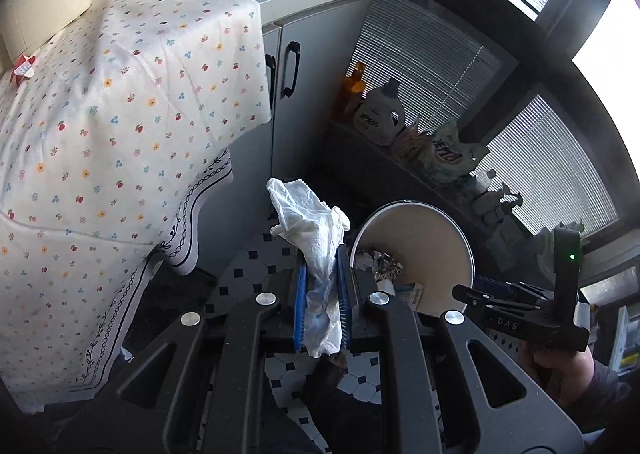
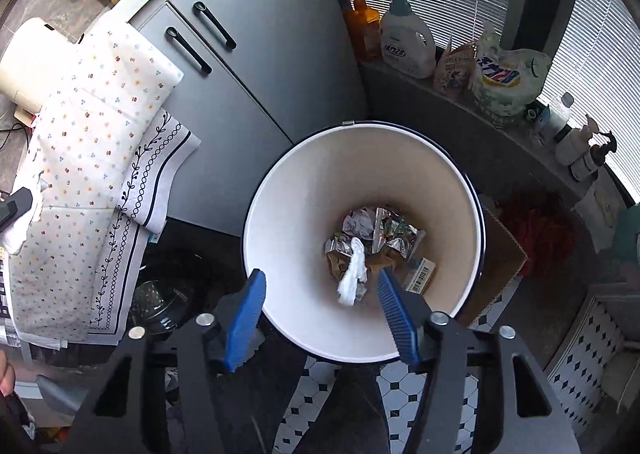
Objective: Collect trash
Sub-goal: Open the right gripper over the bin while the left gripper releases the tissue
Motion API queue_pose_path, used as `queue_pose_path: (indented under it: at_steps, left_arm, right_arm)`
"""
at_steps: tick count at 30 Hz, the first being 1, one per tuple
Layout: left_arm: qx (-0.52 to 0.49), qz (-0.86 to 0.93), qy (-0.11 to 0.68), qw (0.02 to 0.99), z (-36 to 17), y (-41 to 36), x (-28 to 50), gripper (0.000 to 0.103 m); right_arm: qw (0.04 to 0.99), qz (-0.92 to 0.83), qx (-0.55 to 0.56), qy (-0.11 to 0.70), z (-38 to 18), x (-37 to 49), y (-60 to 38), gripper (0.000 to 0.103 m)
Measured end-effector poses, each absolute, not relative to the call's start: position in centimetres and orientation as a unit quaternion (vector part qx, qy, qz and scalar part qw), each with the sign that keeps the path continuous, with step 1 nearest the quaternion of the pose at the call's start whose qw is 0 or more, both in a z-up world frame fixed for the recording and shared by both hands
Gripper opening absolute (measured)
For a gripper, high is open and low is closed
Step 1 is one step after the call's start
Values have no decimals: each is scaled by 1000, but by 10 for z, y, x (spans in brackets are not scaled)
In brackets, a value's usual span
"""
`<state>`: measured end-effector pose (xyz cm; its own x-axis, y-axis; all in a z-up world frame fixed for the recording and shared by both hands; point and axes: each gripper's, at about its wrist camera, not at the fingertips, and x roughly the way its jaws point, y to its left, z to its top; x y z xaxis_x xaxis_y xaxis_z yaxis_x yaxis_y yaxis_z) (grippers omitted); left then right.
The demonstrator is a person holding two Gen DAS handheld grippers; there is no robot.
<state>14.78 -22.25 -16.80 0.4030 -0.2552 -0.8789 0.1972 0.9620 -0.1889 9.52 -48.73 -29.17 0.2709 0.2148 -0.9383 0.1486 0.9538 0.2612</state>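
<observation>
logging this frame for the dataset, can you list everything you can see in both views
tissue: 1, white, crumpled, clamped in the left gripper
trash bin: 1, white inside with dark rim, on the floor by the cabinet
trash in bin: several pieces, foil, paper, a white wad, at the bottom
cabinet: 1, grey, two black handles, behind the bin
floral cloth: 1, white with small flowers, draped left
detergent jug: 1, white, on the ledge
orange bottle: 1, left of the jug
floor tiles: white with black diamonds
left gripper: 1, black, blue jaws shut on the tissue
right gripper: 1, black, blue jaws open above the bin
</observation>
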Motion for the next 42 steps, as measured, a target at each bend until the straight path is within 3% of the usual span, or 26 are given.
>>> queue_pose_path:
  at_steps: [15,20,23,24,25,32,42]
  left_arm:
    - [22,-256,531,807,-173,-336,153,14]
    - [30,-290,533,794,-175,-365,148,17]
    - [30,-307,536,786,-174,-375,144,38]
    - [30,-312,537,784,-174,-377,143,52]
    - [29,-318,536,781,-174,-379,141,60]
    - [29,-305,546,779,-176,-365,136,72]
    - [-12,-220,516,828,-149,-294,152,86]
  right_arm:
    - [808,-82,203,547,-234,37,-578,43]
    - [816,-103,213,528,-216,19,-595,50]
    - [817,-109,220,522,-210,11,-602,52]
    - [817,-110,220,521,-209,10,-604,52]
    - [818,-111,219,520,-209,9,-603,52]
    - [826,-96,200,519,-204,21,-593,52]
    - [844,-43,171,506,-184,64,-555,64]
